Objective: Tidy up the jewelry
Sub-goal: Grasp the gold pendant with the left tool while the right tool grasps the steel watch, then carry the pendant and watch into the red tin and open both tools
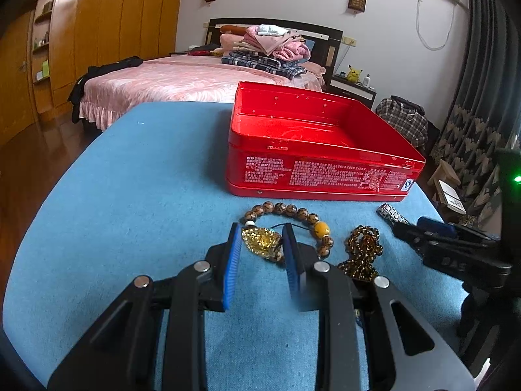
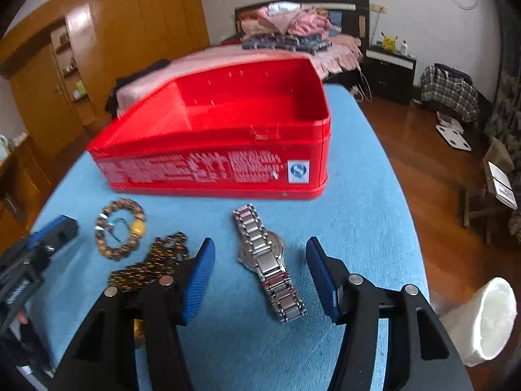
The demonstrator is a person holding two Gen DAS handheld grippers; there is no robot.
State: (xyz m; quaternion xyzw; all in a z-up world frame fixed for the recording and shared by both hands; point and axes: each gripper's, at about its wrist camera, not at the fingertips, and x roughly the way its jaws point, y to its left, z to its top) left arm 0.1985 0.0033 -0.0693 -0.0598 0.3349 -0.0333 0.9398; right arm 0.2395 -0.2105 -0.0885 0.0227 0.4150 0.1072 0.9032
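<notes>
An open red tin box (image 1: 325, 163) stands on the blue-covered table (image 1: 130, 195). In front of it lie a brown beaded bracelet (image 1: 293, 210) with one yellow bead, a heap of dark amber beads (image 1: 361, 251) and a silver metal watch (image 2: 260, 254). My left gripper (image 1: 262, 231) is shut on a gold pendant (image 1: 262, 244), held just before the bracelet. My right gripper (image 2: 260, 244) stands open astride the watch, with its pads clear of the watch on both sides. The left gripper (image 2: 55, 228) shows at the left edge of the right wrist view, beside the bracelet (image 2: 120, 233).
The table's right edge drops to a wooden floor (image 2: 423, 163). A white lined bin (image 2: 482, 316) stands by that edge. Behind the table are a pink bed (image 1: 179, 78) with folded clothes and a wooden wardrobe. The box (image 2: 211, 169) holds nothing visible.
</notes>
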